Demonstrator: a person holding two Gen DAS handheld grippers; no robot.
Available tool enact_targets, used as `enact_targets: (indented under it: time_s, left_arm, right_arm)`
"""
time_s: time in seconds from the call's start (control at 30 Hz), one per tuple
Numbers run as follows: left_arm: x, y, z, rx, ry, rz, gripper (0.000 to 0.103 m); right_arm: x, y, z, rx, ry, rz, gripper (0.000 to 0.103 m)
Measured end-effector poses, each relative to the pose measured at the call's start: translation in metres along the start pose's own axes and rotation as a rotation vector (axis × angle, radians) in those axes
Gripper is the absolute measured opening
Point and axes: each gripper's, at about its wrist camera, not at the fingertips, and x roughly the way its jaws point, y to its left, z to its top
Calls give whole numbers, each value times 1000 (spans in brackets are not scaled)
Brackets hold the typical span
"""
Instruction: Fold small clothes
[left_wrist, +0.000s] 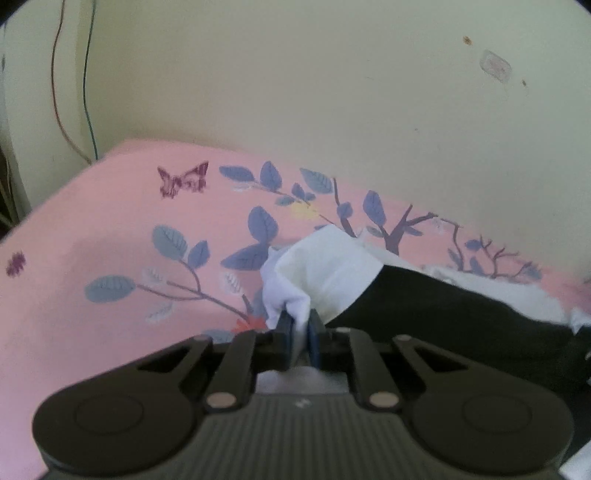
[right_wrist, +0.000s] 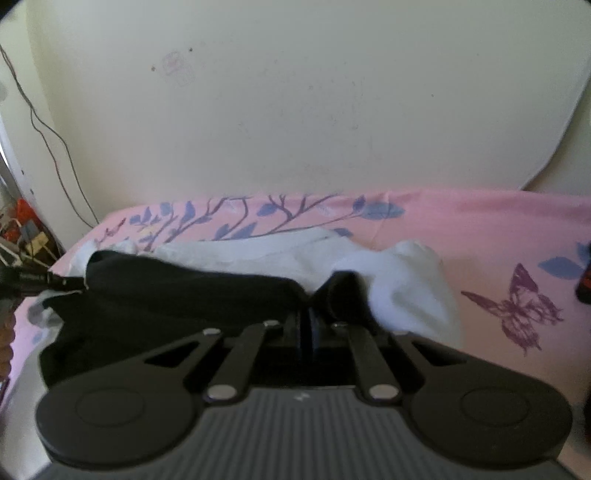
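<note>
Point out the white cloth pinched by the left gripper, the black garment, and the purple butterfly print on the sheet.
white cloth (left_wrist: 325, 269), left wrist view, on its raised fold above the jaws.
black garment (right_wrist: 177, 295), right wrist view, on its middle.
purple butterfly print (right_wrist: 517, 306), right wrist view, on its wings.

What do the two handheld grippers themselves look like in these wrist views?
Both match: the left gripper and right gripper have black linkage arms with silver rivets, two round black housings, a ribbed grey body bearing a small white mark, and blue-faced pads. No cables or sleeves show.

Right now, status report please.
Left gripper shut on white cloth. Right gripper shut on black garment. Nothing blocking on pink sheet.
</note>
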Motion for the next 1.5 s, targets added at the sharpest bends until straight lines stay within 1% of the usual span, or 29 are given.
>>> enact_targets:
  time_s: [0.07,0.1,0.13,0.17,0.23,0.27,0.33,0.43,0.5,0.57,0.67,0.83,0.97,1.07,1.2,1.27,1.37,1.43,1.5]
  left_arm:
    - [0,-4,3,13,7,25,14]
    - [-1,-3,4,2,17,26,15]
    - [-4,-2,6,-13,26,27,19]
    - [-10,0,7,-29,28,23,25]
    - [-30,3,7,-39,-8,12,29]
    - [-42,4,6,-40,-29,8,32]
    - [-72,5,0,-38,-67,-17,34]
    - [-114,4,-14,-23,-98,-56,39]
    - [-140,14,-28,5,-116,-67,43]
    - [-169,27,-45,38,-135,-64,45]
    - [-207,47,-72,62,-156,-47,46]
    - [-250,79,-116,17,-164,-32,47]
    - [-272,97,-155,-22,-151,-22,48]
    - [-285,107,-186,-40,-126,-26,50]
    - [-294,111,-222,-47,-80,-81,52]
    - [-291,108,-236,-38,-53,-100,54]
    - [-280,105,-252,-42,-7,-130,54]
    - [-274,105,-260,-55,15,-168,56]
    - [-269,107,-266,-70,30,-201,58]
  right_arm:
    - [-2,-2,1,12,5,9,1]
    - [-6,-2,0,14,5,7,3]
    - [-12,-2,0,19,2,0,6]
    - [-22,-2,-1,24,-15,14,28]
    - [-52,-1,-8,16,-83,43,55]
    - [-65,-1,-12,5,-98,44,53]
    - [-89,1,-24,-9,-105,37,53]
    - [-124,5,-50,-44,-90,39,53]
    - [-146,7,-65,-66,-97,52,53]
    - [-173,10,-79,-79,-123,58,53]
    - [-208,12,-95,-66,-171,49,53]
    - [-261,12,-115,-52,-235,-5,53]
    - [-293,17,-137,-57,-242,-47,53]
    - [-311,20,-158,-69,-227,-85,54]
    - [-334,20,-185,-84,-194,-146,54]
    - [-345,22,-196,-91,-184,-171,55]
    - [-359,28,-210,-113,-162,-206,56]
    - [-371,35,-220,-154,-145,-241,56]
    - [-384,37,-227,-185,-137,-273,59]
